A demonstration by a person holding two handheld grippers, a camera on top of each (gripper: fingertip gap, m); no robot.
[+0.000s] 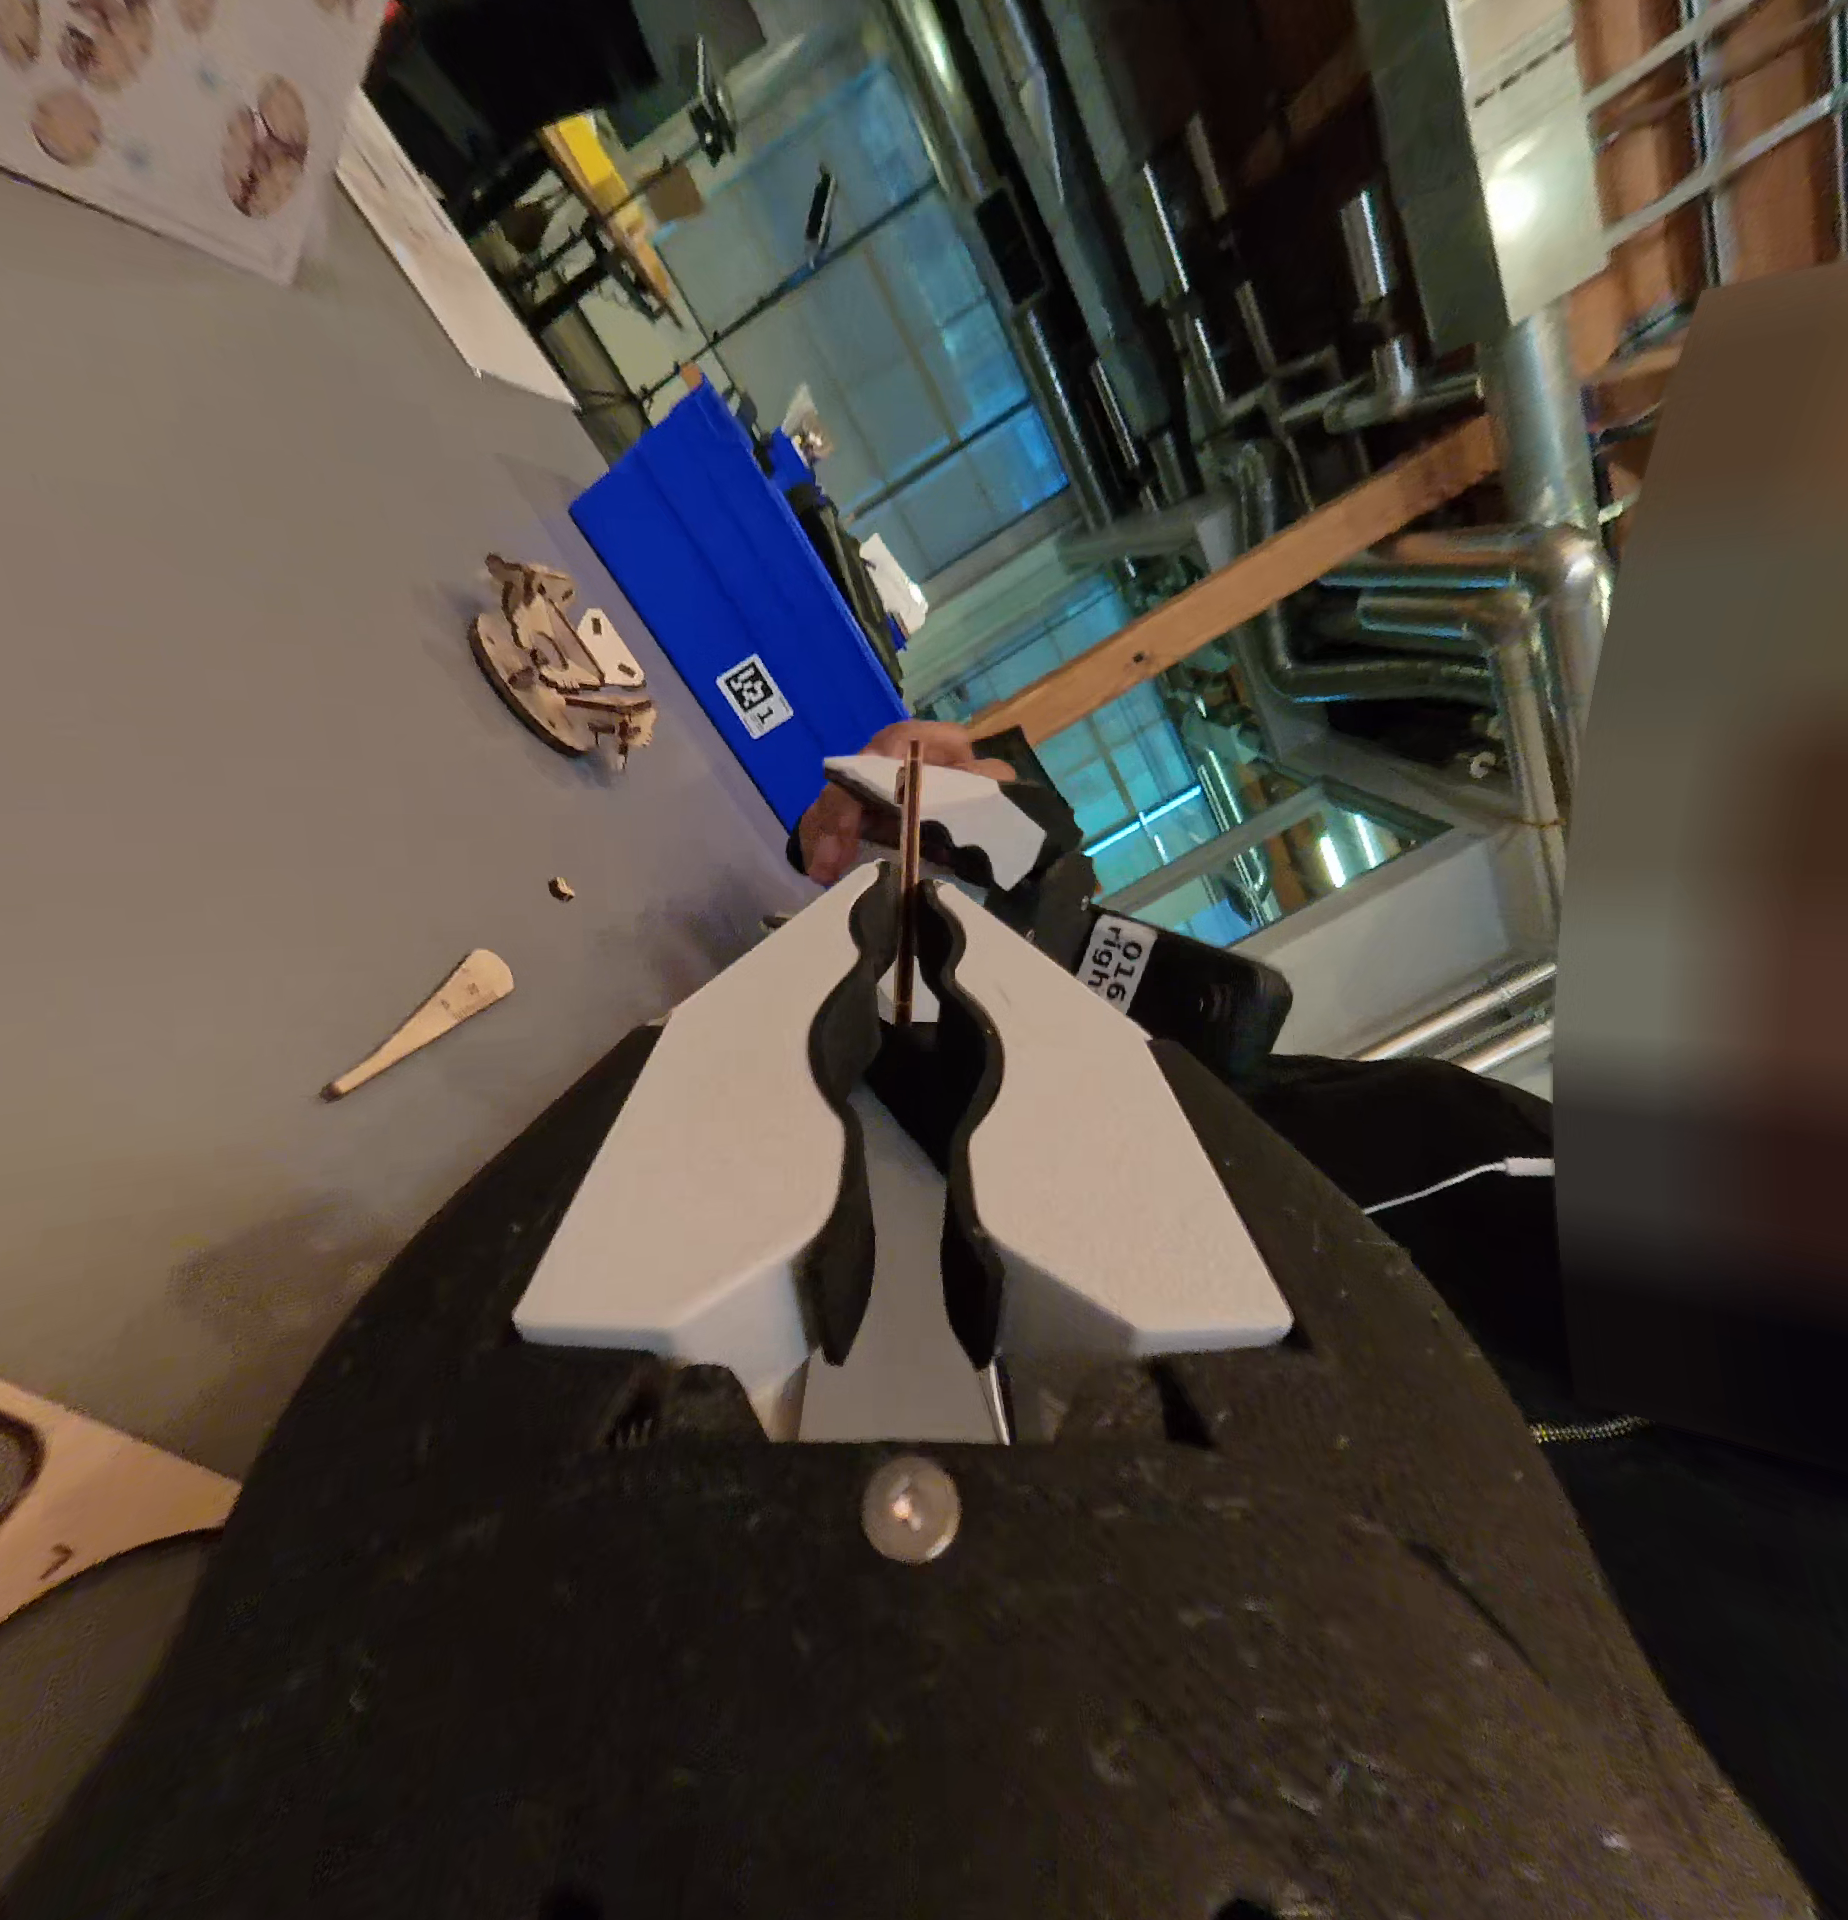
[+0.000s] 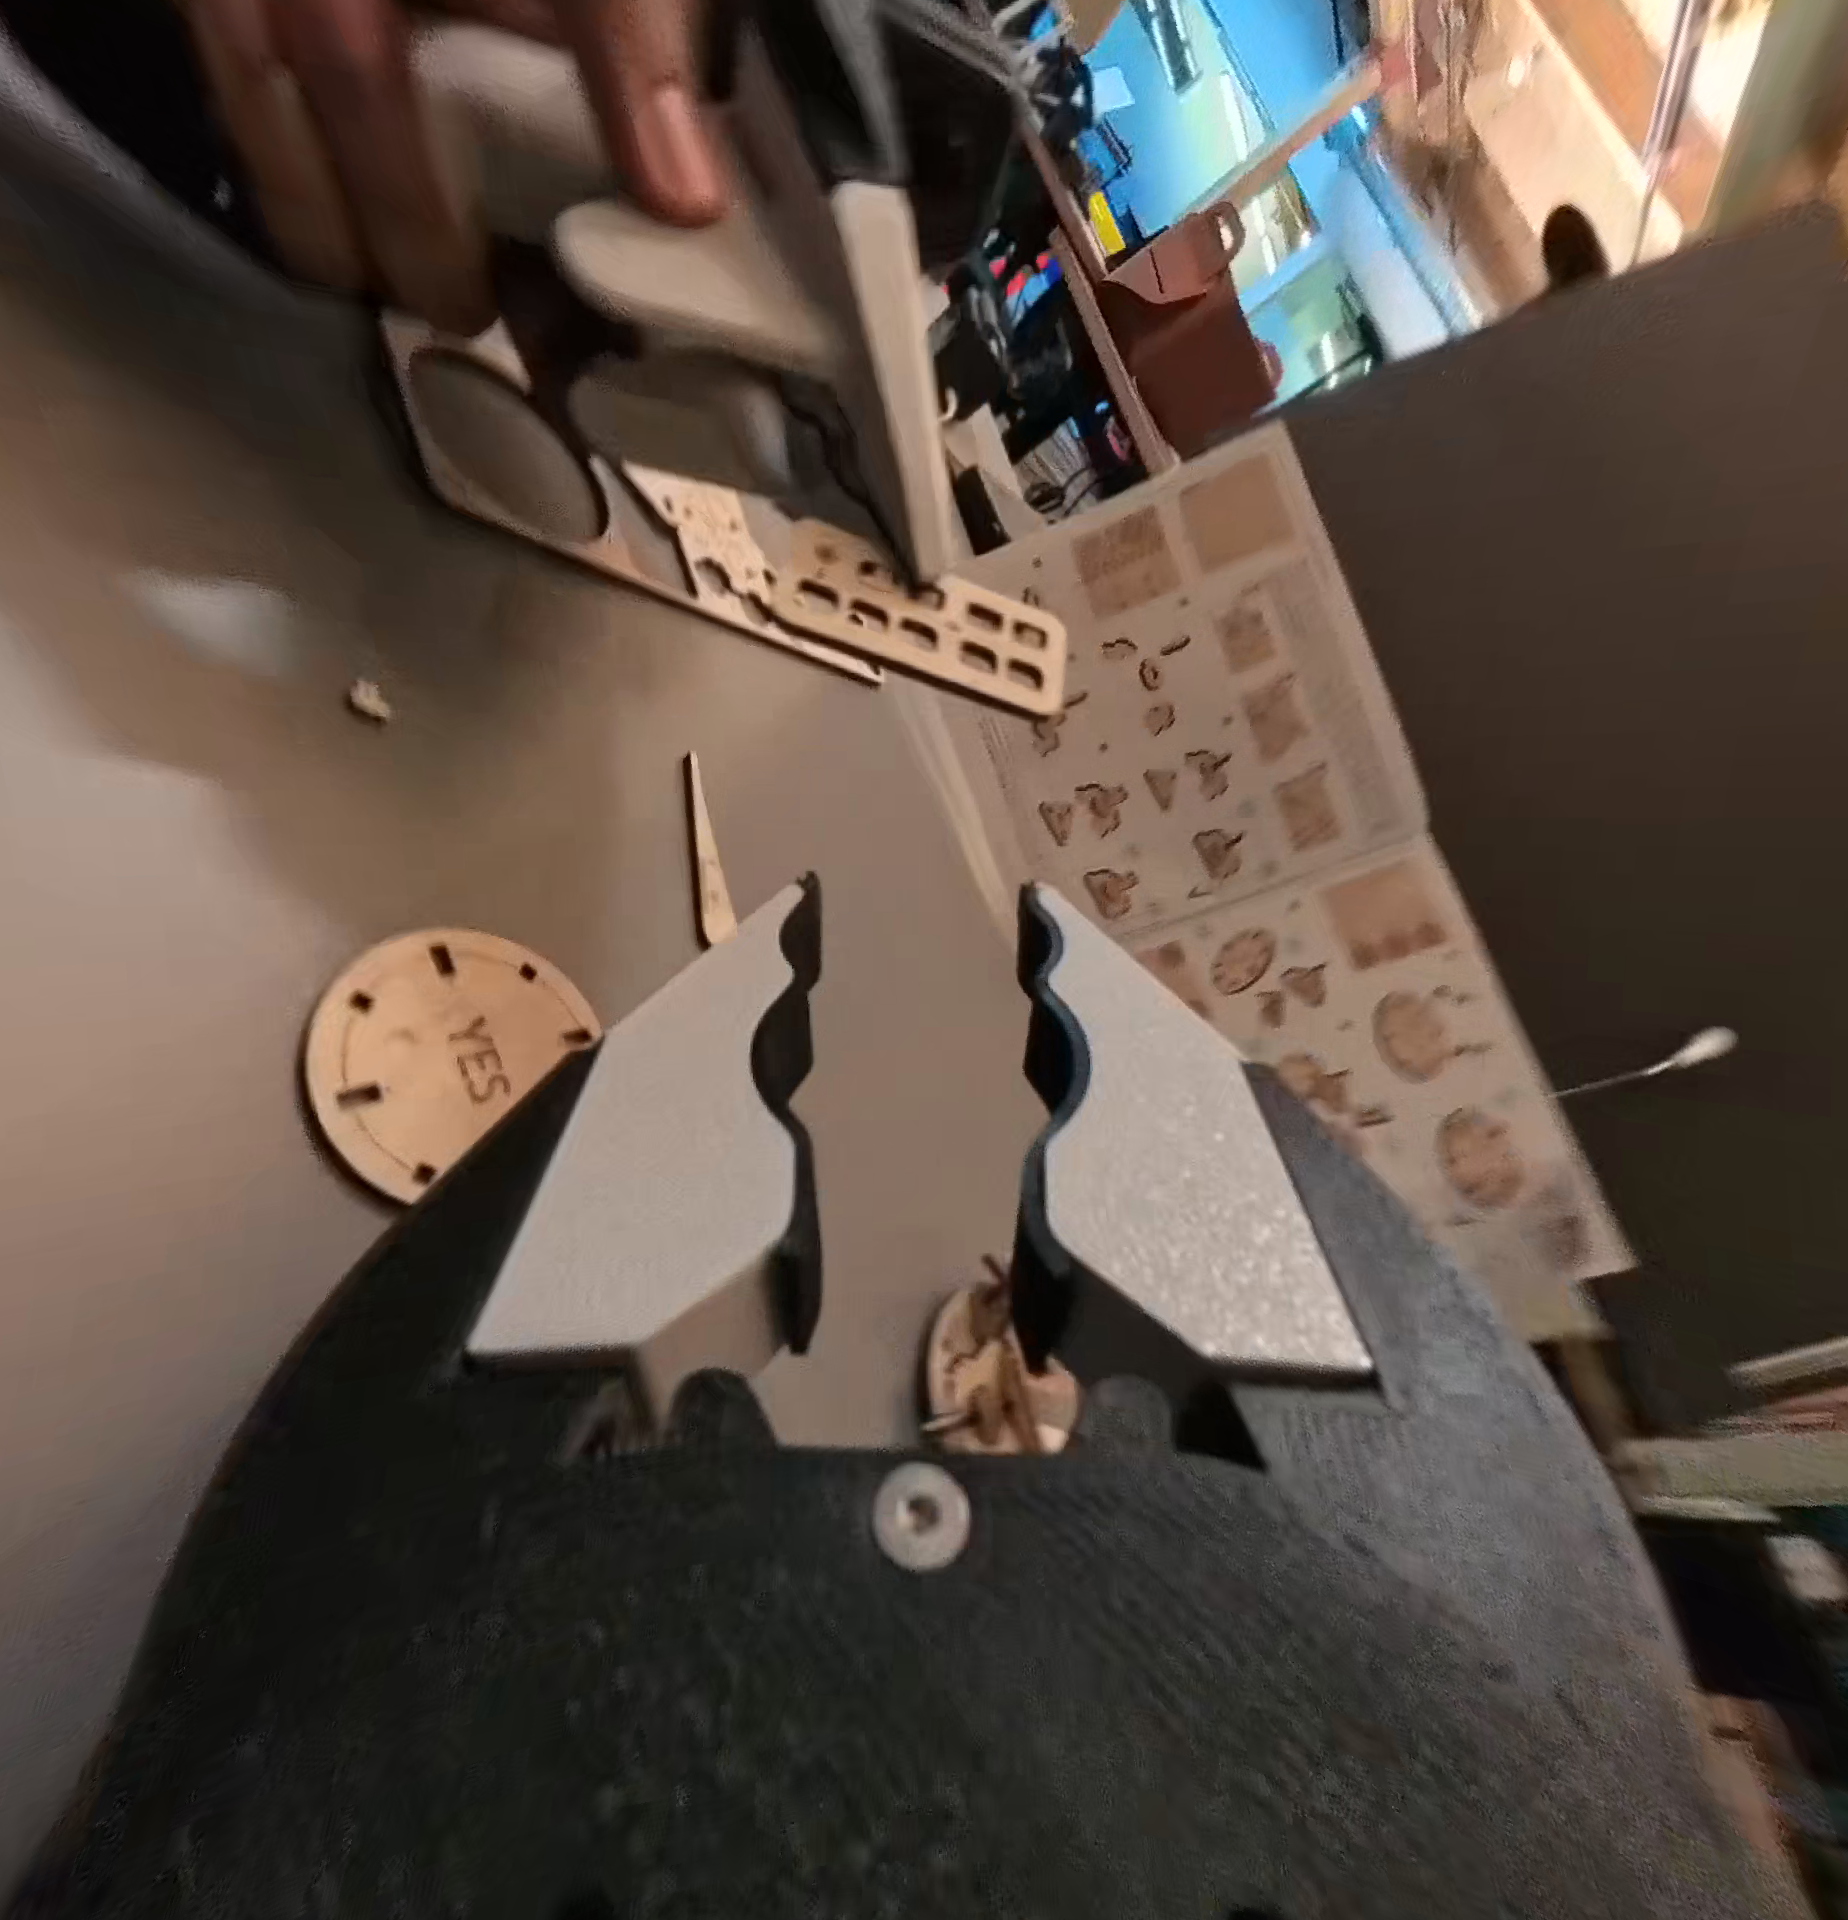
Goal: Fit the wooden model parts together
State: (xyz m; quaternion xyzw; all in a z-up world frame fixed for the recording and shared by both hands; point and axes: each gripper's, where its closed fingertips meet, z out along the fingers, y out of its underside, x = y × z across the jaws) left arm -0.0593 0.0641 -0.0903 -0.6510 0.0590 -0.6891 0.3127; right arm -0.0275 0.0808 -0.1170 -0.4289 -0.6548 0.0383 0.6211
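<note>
Left gripper (image 1: 907, 902) fingers pinch a thin flat wooden piece (image 1: 907, 821) edge-on, long axis pointing forward toward the wide-spread, bare right gripper (image 2: 918, 902).

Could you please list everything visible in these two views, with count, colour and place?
Thin wooden sheet: one, tan, seen edge-on, clamped between the left tongs' pads.
Tapered wooden strip: one, pale, flat on the grey table.
Slotted wooden disc: one, tan, left of the right tongs.
Assembled wooden model: one, tan and dark, beside the blue bin.
Cut-out plywood panel: one, tan, far side of the table.
Instruction sheet: one, white with tan pictures, right of the table.
Small wooden chip: one, on the table.
Left tongs: shut on the sheet.
Right tongs: open, nothing between the pads.
</note>
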